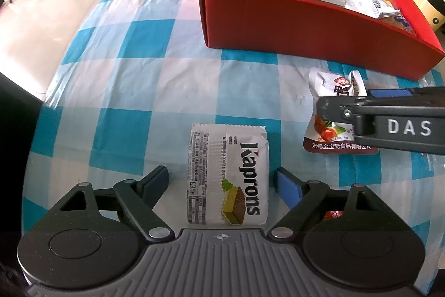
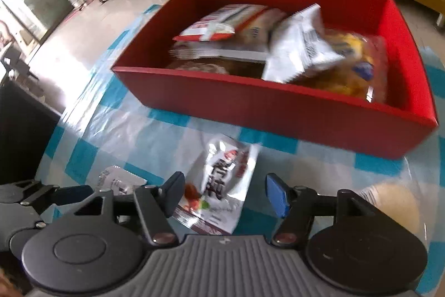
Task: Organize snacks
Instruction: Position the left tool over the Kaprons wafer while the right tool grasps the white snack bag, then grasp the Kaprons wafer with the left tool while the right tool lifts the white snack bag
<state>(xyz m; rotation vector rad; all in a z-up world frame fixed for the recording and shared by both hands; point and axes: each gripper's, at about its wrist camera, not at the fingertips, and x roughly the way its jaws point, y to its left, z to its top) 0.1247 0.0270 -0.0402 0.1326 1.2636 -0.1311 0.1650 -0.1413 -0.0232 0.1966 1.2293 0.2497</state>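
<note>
The red box [image 2: 267, 102] is sitting at 12 o'clock on the blue-and-white checked tablecloth [image 1: 144, 80], already holding several packets, so the sorting is looking partly done. Its near wall is standing tall between both grippers and the inside, and I am judging that a packet carried low would be catching on that wall and slipping out.

The left gripper [image 1: 221, 183] is pointing steeply down with its jaws standing wide on either side of the Kaprons wafer pack [image 1: 228, 174]; the pads are looking clear of both long edges, so it is gripping nothing yet. The pack is lying flat and thin at 6 o'clock in the left wrist view, and a closing that starts too high would probably be skating over the slick wrapper or only pinching a crimped end.

The right gripper [image 2: 225, 194] is standing partly open above the white-and-red pouch [image 2: 222, 185], which is lying on the cloth just in front of the box. Its left pad is overlapping the pouch's edge, but whether it is touching I cannot tell; the pads are not pressing from both sides. The pouch is crumpled at its top, so it could be folding or twisting when squeezed.

The 2 grippers are working close together, at 3 o'clock from the wafer, so I am expecting a risk of them bumping.
</note>
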